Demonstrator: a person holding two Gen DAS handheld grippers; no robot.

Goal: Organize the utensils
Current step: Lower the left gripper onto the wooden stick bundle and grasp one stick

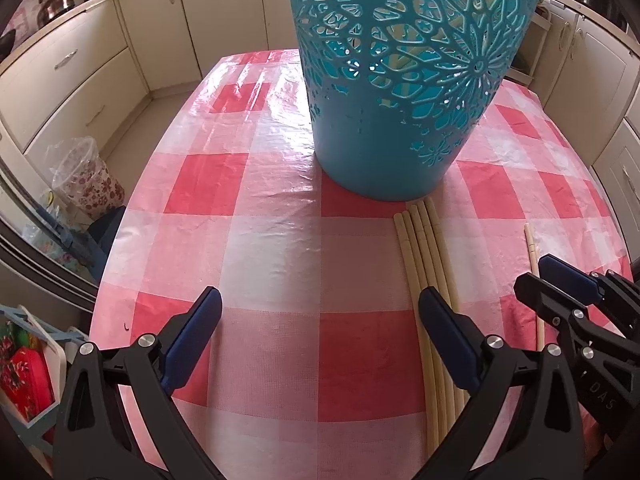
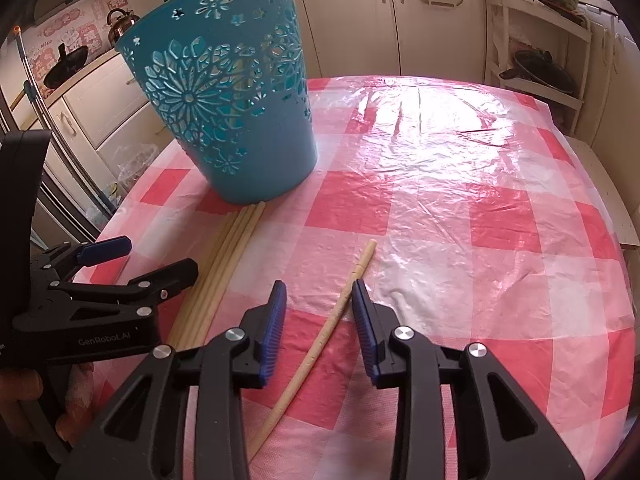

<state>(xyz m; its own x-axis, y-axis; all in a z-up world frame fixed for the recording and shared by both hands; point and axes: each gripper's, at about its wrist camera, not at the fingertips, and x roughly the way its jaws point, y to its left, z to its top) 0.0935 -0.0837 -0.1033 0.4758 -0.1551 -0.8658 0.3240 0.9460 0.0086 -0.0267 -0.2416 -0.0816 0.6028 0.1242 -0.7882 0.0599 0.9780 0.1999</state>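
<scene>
A teal openwork basket [image 1: 404, 80] stands on the red-and-white checked table [image 1: 256, 240]; it also shows in the right wrist view [image 2: 236, 112]. Pale sticks show through its holes. A bundle of several wooden chopsticks [image 1: 424, 264] lies in front of it, also seen from the right wrist [image 2: 224, 264]. A single chopstick [image 2: 320, 336] lies apart to the right. My left gripper [image 1: 320, 304] is open and empty, its right finger over the bundle. My right gripper [image 2: 319, 292] is open, with the single chopstick lying between its jaws, untouched by the left one.
Cream kitchen cabinets [image 1: 92, 64] surround the table. A floral bin with a plastic liner [image 1: 88, 184] stands on the floor at the left. A white shelf rack [image 2: 548, 52] stands at the far right. The table cover [image 2: 460, 168] is wrinkled and glossy.
</scene>
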